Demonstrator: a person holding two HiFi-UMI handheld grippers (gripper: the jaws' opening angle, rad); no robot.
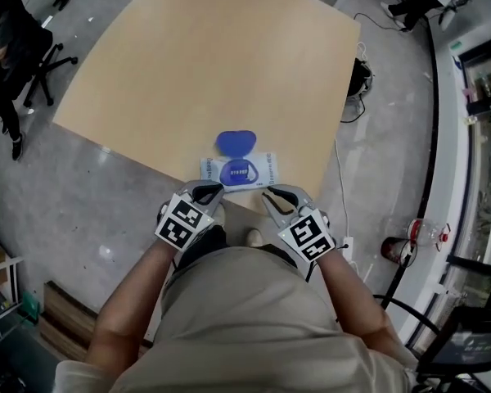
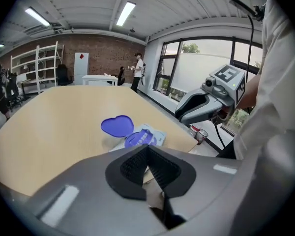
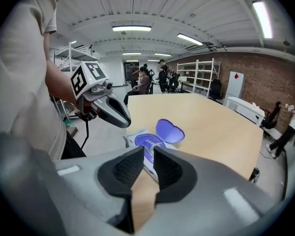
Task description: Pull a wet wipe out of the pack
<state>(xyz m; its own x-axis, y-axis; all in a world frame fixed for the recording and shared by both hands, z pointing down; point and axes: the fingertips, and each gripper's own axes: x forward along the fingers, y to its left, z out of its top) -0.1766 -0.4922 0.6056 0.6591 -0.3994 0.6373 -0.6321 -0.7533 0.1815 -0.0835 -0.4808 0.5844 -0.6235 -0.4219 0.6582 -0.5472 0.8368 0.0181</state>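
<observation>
A white wet wipe pack (image 1: 239,170) with a blue label lies near the front edge of the wooden table (image 1: 204,64). Its blue lid (image 1: 235,142) is flipped open toward the far side. Both grippers hover just off the table's front edge, close to the person's body. My left gripper (image 1: 206,193) is left of the pack, its jaws shut and empty (image 2: 147,151). My right gripper (image 1: 277,196) is right of the pack, its jaws a narrow gap apart with nothing between them (image 3: 147,156). The pack (image 2: 143,137) (image 3: 146,142) lies just ahead of both.
The table's front edge (image 1: 254,207) runs just beyond the fingertips. A seated person on an office chair (image 1: 16,47) is at far left. Cables (image 1: 360,76) hang off the table's right side, and a bottle (image 1: 417,234) stands on the floor at right.
</observation>
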